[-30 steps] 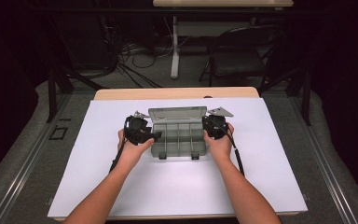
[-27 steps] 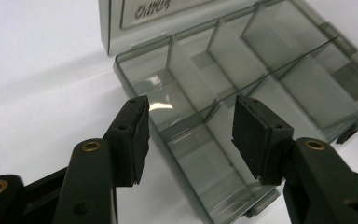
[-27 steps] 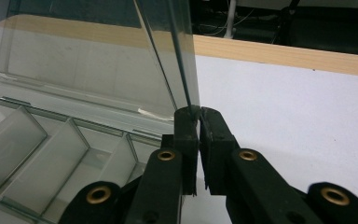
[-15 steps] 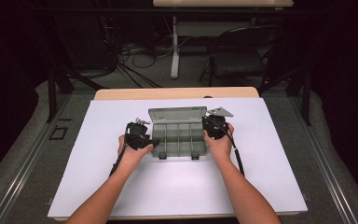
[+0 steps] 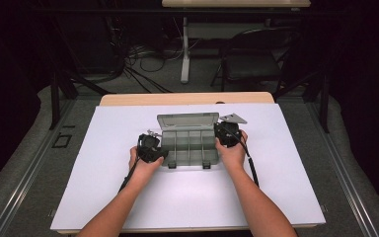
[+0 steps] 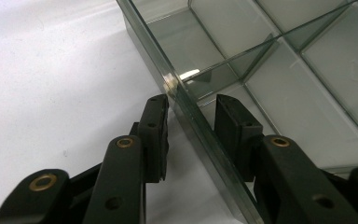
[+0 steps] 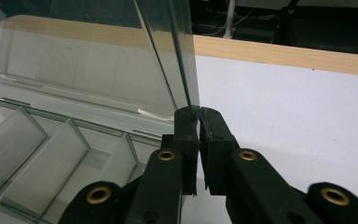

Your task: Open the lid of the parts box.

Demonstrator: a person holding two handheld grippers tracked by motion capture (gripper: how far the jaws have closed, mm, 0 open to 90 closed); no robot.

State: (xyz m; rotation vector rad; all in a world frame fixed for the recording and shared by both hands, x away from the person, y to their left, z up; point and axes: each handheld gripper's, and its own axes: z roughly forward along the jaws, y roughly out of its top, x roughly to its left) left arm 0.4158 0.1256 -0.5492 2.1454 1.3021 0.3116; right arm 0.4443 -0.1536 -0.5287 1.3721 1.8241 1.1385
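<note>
We see a white table (image 5: pixel 103 187) with a wooden edge (image 5: pixel 187 98) at its far side. Mid-table sits a clear plastic compartment box (image 5: pixel 190 147), lid (image 5: pixel 187 122) swung up at the back, dividers (image 6: pixel 270 42) splitting the tray into cells.

Person's forearms come in from the bottom, one hand per side of the box. Left hand (image 5: pixel 143 165) holds the left gripper (image 5: pixel 153 148) at the box's left end. In the left gripper view, the left gripper (image 6: pixel 191 123) straddles the box's side wall (image 6: pixel 186 100): one jaw outside over the table, one inside over a cell. Jaws have just been closing, wall between them, but we see gaps on both sides, so still spread, not pinching.

Right hand (image 5: pixel 233 150) holds the right gripper (image 5: pixel 227 132) at the box's right end. In the right gripper view, the right gripper (image 7: pixel 199 111) has its jaws pressed together on the thin edge of the lid's end wall (image 7: pixel 177 56), pinching it.

Small bright metal pin (image 6: pixel 170 81) sits on the wall just above the left jaw tip.
</note>
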